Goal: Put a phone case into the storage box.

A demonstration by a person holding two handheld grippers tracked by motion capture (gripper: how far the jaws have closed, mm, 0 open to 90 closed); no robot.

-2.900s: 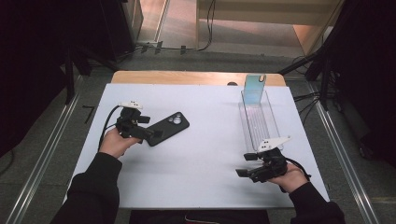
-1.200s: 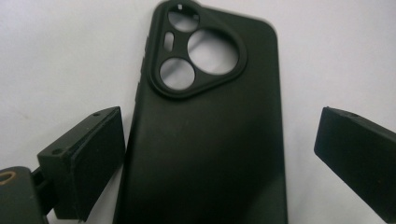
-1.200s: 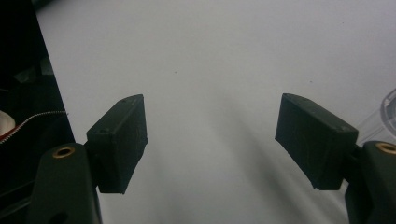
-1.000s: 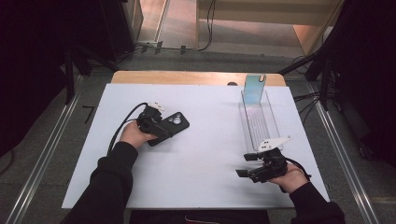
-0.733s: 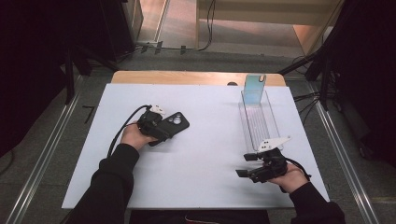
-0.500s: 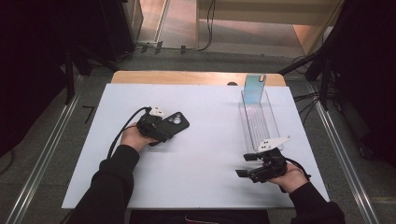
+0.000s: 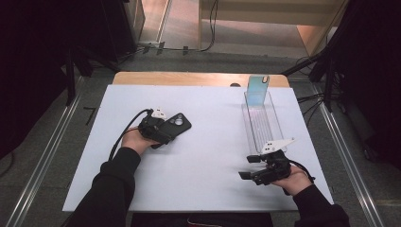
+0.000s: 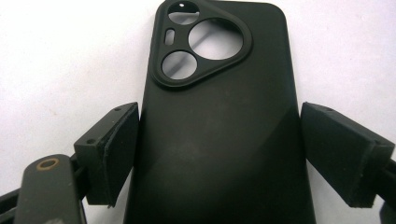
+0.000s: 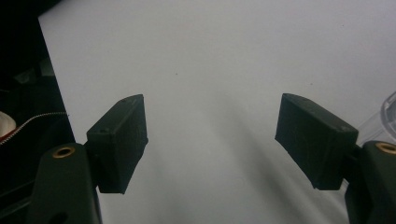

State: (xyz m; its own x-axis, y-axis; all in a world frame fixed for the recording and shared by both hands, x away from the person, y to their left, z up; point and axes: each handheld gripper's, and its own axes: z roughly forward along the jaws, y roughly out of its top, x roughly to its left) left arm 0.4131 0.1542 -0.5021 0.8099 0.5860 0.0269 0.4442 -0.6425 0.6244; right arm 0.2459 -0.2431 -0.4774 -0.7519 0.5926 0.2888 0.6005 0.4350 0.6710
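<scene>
Over the phone case [image 8: 219,135], left gripper [image 8: 219,154] jaws apart, just closing since earlier.

Probably a lab or recording studio: a white-topped counter [image 7: 203,189] stands between dark curtains, with metal floor rails [image 7: 45,161] at left and right, and cables [image 7: 208,28] trailing at the far side.

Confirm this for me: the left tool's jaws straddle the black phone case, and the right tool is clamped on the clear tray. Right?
Not quite. The right tool is open, with nothing between its jaws, as the right gripper view shows. The left tool does straddle the black phone case.
</scene>
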